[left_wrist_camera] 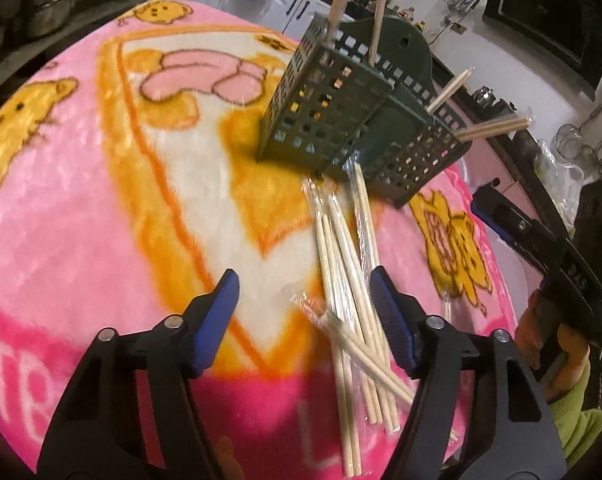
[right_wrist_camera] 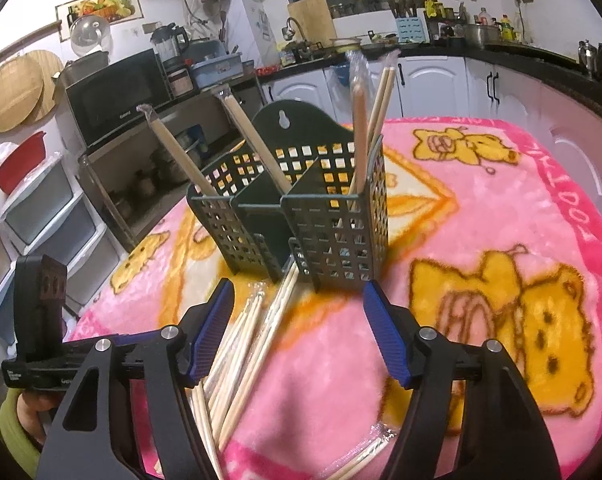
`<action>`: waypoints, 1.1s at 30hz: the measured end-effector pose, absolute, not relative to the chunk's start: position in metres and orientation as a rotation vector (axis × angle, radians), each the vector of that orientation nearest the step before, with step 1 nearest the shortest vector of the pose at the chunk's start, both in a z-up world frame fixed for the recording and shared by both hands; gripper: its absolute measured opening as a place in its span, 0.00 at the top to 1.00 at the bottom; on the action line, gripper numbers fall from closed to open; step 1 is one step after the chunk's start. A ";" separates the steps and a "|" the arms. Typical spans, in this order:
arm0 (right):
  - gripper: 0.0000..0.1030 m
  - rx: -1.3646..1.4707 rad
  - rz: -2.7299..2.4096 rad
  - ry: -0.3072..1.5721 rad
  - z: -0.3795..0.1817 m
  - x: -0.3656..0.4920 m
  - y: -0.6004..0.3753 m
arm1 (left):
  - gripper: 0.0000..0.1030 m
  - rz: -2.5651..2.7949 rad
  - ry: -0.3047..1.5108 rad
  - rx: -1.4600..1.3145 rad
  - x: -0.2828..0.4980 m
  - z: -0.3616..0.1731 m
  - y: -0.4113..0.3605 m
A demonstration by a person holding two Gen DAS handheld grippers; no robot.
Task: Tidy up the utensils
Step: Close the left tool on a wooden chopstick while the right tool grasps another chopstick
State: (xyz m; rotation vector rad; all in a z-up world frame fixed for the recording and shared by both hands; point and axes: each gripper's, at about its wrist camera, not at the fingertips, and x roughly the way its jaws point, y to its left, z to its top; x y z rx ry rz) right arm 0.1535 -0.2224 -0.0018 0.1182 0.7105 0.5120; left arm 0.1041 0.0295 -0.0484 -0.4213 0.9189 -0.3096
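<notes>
Pink blanket [left_wrist_camera: 81, 220] holds plastic-wrapped pale wooden chopsticks [left_wrist_camera: 349, 264]; both grippers' fingers [left_wrist_camera: 217, 320] gape, gripping nothing.

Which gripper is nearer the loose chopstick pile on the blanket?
Left. The left gripper hangs right over the chopstick pile, some sticks between its open fingers. The right gripper sits beside it, sticks by one finger.

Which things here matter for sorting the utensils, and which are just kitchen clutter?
For the job:
- green holder
- wrapped chopsticks loose on the blanket
- chopsticks already standing in the holder
- left gripper and right gripper, both empty

Lying about:
- microwave
- blender
- red basin
</notes>
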 end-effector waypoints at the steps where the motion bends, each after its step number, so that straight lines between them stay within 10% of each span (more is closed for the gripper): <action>1: 0.39 0.117 0.515 0.717 -0.004 0.155 -0.222 | 0.49 -0.315 0.925 -0.423 0.104 -0.050 0.029; 24: 0.68 0.097 0.619 0.970 -0.061 0.211 -0.168 | 0.91 -0.317 0.960 -0.386 0.115 -0.067 0.018; 33: 0.89 0.162 0.647 0.991 -0.062 0.214 -0.173 | 0.93 -0.327 0.955 -0.383 0.116 -0.064 0.017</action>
